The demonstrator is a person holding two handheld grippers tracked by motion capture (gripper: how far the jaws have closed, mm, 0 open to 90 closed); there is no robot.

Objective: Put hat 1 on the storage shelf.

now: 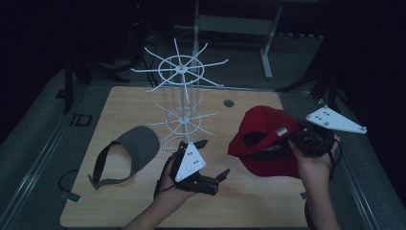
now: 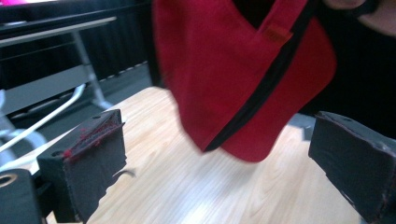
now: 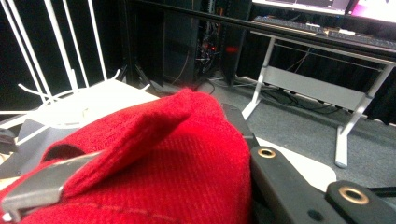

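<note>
Red cap (image 1: pixel 268 139): lifted clear of the tabletop at the right side, hanging from the right gripper, brim drooping toward the wood.
Right gripper (image 1: pixel 293 140): jaws clamped on the cap's rear edge by the strap and metal buckle (image 3: pixel 32 189); red knit bunched against the jaw in the right gripper view.
Left gripper (image 1: pixel 213 160): jaws spread wide, nothing between them; red lint on one pad (image 2: pixel 93 140); aimed across the table at the hanging cap, well apart from it.
Left hand (image 1: pixel 170 184): low over the table's near edge, just in front of the rack's base.
Grey cap (image 1: pixel 131 153): flat on the table at left, strap open, untouched.
White wire rack (image 1: pixel 181 96): upright at table centre, two tiers of radiating hooks, all bare.
Wooden table (image 1: pixel 258 203): bare along the near edge.
Likely step: hang red cap on a rack hook, left gripper in support.
Risk 1: grip sits on soft fabric at the very edge; a swing could let it slip out and drop the cap.
Risk 2: light rack; snagging a prong or pushing sideways could tip or spin it.
Risk 3: floppy crown may miss the hook tip and slide off.
Risk 4: left gripper close to the rack base; a careless reach could knock it.
</note>
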